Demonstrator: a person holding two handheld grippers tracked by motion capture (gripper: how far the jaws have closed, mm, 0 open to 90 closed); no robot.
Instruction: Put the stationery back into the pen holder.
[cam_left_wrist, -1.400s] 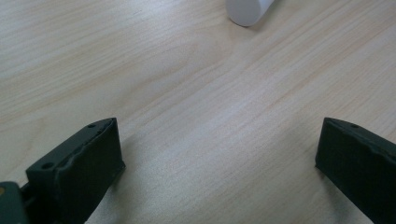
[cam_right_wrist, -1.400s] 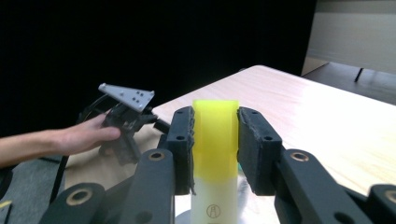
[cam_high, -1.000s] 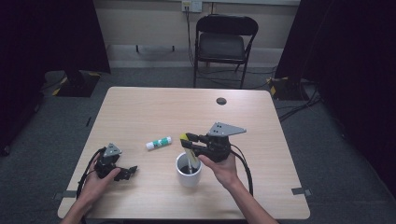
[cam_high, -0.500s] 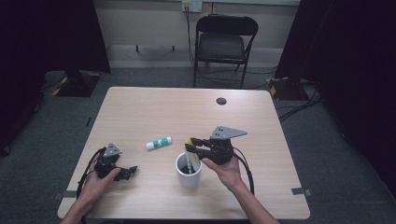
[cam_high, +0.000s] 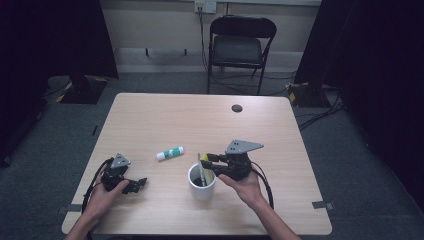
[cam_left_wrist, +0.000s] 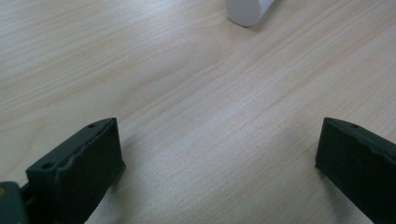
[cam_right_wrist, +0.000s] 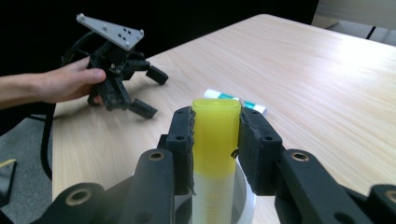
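A white cup (cam_high: 202, 186) stands near the table's front edge. My right gripper (cam_high: 206, 161) hovers just over its rim, shut on a highlighter (cam_high: 202, 169) with a yellow cap (cam_right_wrist: 216, 133) and a white body that reaches down into the cup (cam_right_wrist: 246, 198). A white and green glue stick (cam_high: 169, 153) lies flat to the cup's left, also seen past the jaws as the glue stick (cam_right_wrist: 236, 103). My left gripper (cam_high: 136, 185) rests on the table at the front left, open with nothing between its jaws (cam_left_wrist: 219, 149). In the right gripper view the left gripper (cam_right_wrist: 140, 91) sits in a hand.
The light wooden table (cam_high: 165, 120) has a small black disc (cam_high: 237, 108) near its far edge. A black folding chair (cam_high: 239, 47) stands behind the table. A white rounded object (cam_left_wrist: 247, 9) shows at the top edge of the left gripper view.
My right gripper has sunk slightly toward the cup with the highlighter still in its jaws. The left gripper and the glue stick have stayed put.
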